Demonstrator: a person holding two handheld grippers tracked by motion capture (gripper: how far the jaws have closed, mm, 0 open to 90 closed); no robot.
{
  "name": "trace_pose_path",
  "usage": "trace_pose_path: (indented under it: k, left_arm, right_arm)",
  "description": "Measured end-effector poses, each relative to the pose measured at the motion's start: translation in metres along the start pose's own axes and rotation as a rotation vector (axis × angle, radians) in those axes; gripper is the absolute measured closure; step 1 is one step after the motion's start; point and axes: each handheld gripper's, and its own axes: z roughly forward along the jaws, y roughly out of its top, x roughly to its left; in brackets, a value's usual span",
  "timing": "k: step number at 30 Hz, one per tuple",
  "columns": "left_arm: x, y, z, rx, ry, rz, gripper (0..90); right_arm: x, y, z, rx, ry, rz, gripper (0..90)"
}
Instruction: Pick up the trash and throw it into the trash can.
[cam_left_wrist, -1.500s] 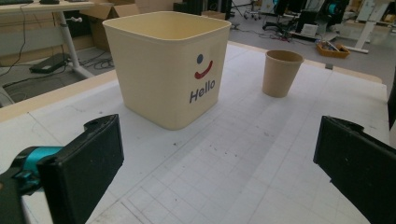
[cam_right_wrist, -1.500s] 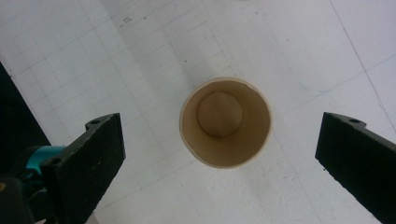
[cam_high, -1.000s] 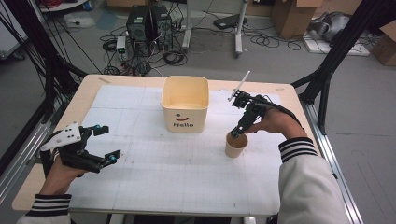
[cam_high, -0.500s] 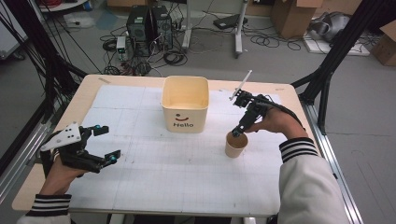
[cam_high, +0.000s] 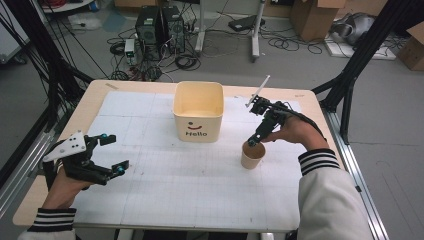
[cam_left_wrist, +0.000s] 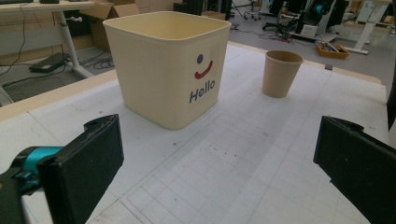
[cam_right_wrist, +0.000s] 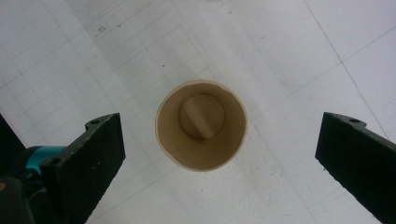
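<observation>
Cup (cam_right_wrist: 201, 125) below (between) spread jaws.

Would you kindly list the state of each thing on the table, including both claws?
Paper cup: upright on the table, nothing in it, not gripped.
Bin: upright, open at the top, standing apart from the cup; nothing shows inside.
Right claw: open, pointing straight down over the cup, jaws wide to either side.
Left claw: open, holding nothing, at the table's near left.

High view overhead, facing forward; left gripper view low, level; right gripper view straight down, sharing paper cup (cam_right_wrist: 201, 124)
</observation>
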Motion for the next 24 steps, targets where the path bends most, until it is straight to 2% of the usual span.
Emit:
trace_pose_path:
  k: [9,20,24]
  left_arm:
    - [0.001,-0.001,-0.001,-0.005,0.004,-0.01,2.1]
    - [0.001,-0.001,0.0,-0.005,0.006,-0.01,2.1]
    - [0.001,-0.001,0.0,-0.003,0.008,-0.011,2.1]
  right_arm:
    - [0.001,-0.003,0.011,0.007,0.0,0.016,0.2]
    - [0.001,-0.007,0.027,0.005,0.021,0.011,0.2]
    - [0.001,-0.009,0.033,0.002,0.032,0.024,0.2]
